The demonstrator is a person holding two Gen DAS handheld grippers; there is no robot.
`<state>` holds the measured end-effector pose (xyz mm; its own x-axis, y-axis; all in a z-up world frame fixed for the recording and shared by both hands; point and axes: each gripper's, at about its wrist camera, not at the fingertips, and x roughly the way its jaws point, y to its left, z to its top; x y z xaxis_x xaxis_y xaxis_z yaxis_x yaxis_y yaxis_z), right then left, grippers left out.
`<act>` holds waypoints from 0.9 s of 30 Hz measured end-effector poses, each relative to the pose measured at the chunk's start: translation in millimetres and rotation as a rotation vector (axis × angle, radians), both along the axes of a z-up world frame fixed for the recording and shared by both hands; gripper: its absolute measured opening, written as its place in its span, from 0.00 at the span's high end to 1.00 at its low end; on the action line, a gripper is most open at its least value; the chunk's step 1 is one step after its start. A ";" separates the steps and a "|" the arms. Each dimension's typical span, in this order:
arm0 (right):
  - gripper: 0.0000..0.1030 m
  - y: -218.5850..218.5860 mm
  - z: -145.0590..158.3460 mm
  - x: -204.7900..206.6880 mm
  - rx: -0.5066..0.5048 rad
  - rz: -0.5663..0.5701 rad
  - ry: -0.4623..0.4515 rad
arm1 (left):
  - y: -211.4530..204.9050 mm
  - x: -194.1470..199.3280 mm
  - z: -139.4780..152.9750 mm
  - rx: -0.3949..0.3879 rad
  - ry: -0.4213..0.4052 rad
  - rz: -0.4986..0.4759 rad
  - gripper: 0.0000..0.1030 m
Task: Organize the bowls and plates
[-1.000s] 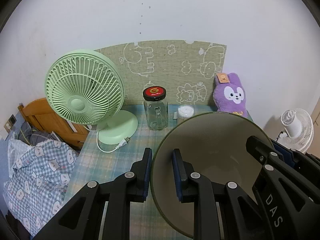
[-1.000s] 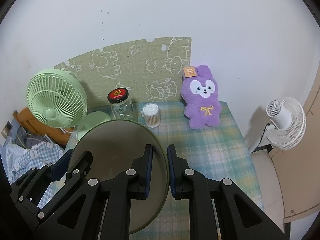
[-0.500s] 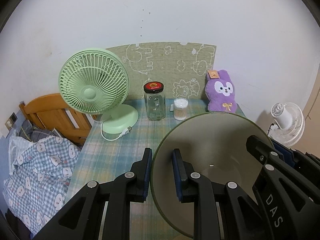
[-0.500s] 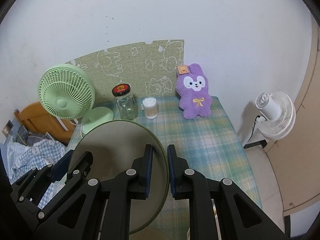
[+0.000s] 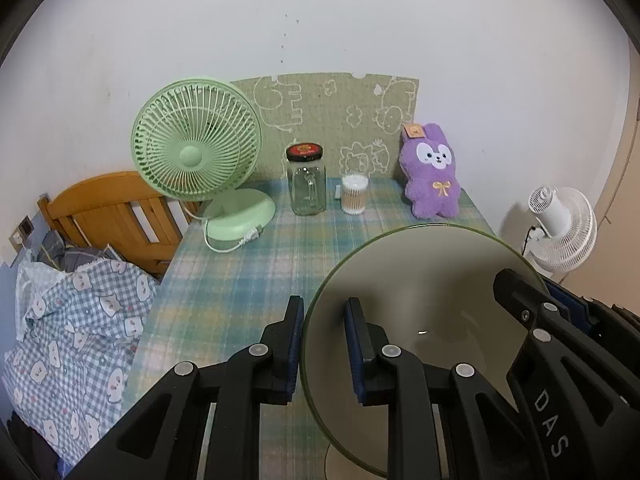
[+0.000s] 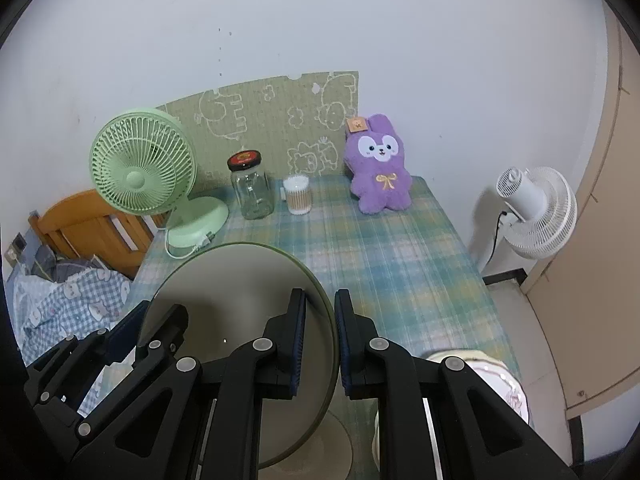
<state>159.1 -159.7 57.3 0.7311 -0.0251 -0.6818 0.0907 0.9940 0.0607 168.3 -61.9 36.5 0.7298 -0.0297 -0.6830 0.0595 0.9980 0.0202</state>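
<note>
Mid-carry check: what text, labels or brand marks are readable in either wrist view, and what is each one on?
"DAS": white letters on the black body of the right gripper, seen in the left wrist view.
Red label on the glass jar's lid: print too small and blurred to read.
Orange tag on the purple plush rabbit's ear: a mark, not legible.
Green bowl: no text visible.

Olive bowl (image 5: pixel 420 292) held aloft above table (image 5: pixel 248 280)
</note>
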 end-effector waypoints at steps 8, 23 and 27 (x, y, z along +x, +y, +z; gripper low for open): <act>0.83 4.3 -10.6 -22.9 -0.002 -0.009 0.000 | 3.8 -18.1 -10.6 -0.005 0.010 -0.010 0.82; 0.83 0.0 -38.5 -46.4 0.010 -0.027 0.032 | -1.3 -36.9 -37.0 -0.004 0.062 -0.032 0.81; 0.83 -1.0 -47.2 -50.2 0.014 -0.032 0.051 | -2.4 -40.8 -45.5 0.001 0.080 -0.037 0.81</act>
<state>108.9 -160.6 10.1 0.6944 -0.0378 -0.7186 0.1253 0.9897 0.0690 127.5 -64.3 -9.0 0.6712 -0.0550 -0.7393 0.0980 0.9951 0.0149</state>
